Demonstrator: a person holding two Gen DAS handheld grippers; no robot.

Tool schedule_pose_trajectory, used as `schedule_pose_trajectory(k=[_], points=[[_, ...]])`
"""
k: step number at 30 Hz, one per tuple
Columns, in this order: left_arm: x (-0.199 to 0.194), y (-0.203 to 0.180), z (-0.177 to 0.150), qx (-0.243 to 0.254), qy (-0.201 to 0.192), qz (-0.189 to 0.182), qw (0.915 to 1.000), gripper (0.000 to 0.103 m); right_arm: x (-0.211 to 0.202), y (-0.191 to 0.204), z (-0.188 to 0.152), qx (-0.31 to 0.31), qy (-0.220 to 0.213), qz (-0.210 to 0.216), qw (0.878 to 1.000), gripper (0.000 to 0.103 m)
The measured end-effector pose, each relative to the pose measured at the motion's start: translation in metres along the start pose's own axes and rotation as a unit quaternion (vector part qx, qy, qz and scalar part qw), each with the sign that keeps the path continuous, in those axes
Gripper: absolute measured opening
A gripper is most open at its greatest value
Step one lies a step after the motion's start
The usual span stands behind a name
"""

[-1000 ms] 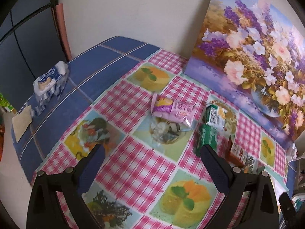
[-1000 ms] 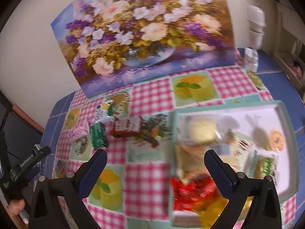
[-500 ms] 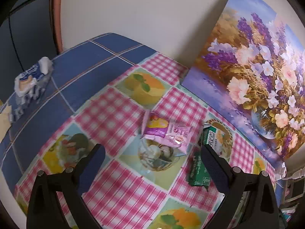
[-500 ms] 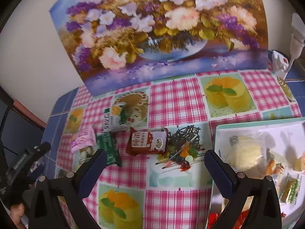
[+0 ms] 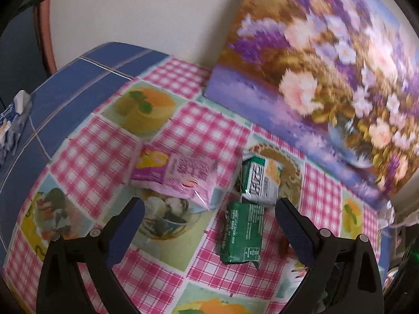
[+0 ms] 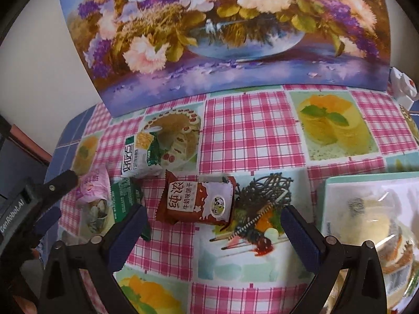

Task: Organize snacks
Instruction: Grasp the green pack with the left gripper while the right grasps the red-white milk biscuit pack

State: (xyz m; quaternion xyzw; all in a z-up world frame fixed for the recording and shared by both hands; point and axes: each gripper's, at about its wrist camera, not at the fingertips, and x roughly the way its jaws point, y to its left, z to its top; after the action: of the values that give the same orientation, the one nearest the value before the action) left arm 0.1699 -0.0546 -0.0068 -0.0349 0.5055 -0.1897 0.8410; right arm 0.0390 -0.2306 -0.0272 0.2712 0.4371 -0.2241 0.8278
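Note:
Several snack packets lie on the checked tablecloth. My left gripper (image 5: 209, 222) is open and hovers just short of a pink packet (image 5: 175, 175), a dark green packet (image 5: 242, 233) and a white-and-green packet (image 5: 262, 181). My right gripper (image 6: 213, 225) is open too, with a brown-red biscuit packet (image 6: 196, 200) lying between and just beyond its fingers. In the right wrist view the white-and-green packet (image 6: 141, 157), the dark green packet (image 6: 125, 196) and the pink packet (image 6: 94, 185) lie further left. A pale green tray (image 6: 366, 180) at the right holds wrapped snacks.
A flower painting (image 6: 222, 31) leans on the wall behind the table. A tissue pack (image 5: 13, 123) lies on the blue cloth at the far left. The left gripper's body (image 6: 31, 201) shows at the left edge of the right wrist view. A white object (image 6: 403, 89) stands at the far right.
Both grippers have come closer to the loose packets and lower. The right one swung left, off the tray, toward the brown-red packet. Both stay open.

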Motion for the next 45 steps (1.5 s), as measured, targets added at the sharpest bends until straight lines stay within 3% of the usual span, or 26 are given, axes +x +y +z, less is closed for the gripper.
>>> schedule_pose_trajectory(k=[14, 23, 25, 30, 35, 45], points=[[0.043, -0.020, -0.011, 0.020, 0.053, -0.009, 0.9984, 0.100, 0.041, 0.019, -0.007, -0.031, 0.017, -0.004, 0.999, 0.103], [0.055, -0.027, -0.015, 0.032, 0.069, -0.005, 0.9971, 0.099, 0.046, 0.028, -0.009, -0.054, 0.000, -0.039, 0.998, 0.103], [0.055, -0.028, -0.015, 0.034, 0.071, -0.004, 0.9968, 0.095, 0.046, 0.027, -0.009, -0.054, -0.005, -0.048, 0.997, 0.095], [0.056, -0.027, -0.015, 0.034, 0.076, -0.005, 0.9965, 0.069, 0.041, 0.026, -0.008, -0.048, -0.016, -0.041, 0.998, 0.074], [0.055, -0.027, -0.014, 0.031, 0.079, -0.018, 0.9963, 0.044, 0.040, 0.025, -0.008, -0.048, -0.019, -0.042, 0.998, 0.070], [0.051, -0.026, -0.014, 0.036, 0.077, -0.017, 0.9963, 0.043, 0.035, 0.022, -0.008, -0.040, -0.016, -0.044, 0.998, 0.070]])
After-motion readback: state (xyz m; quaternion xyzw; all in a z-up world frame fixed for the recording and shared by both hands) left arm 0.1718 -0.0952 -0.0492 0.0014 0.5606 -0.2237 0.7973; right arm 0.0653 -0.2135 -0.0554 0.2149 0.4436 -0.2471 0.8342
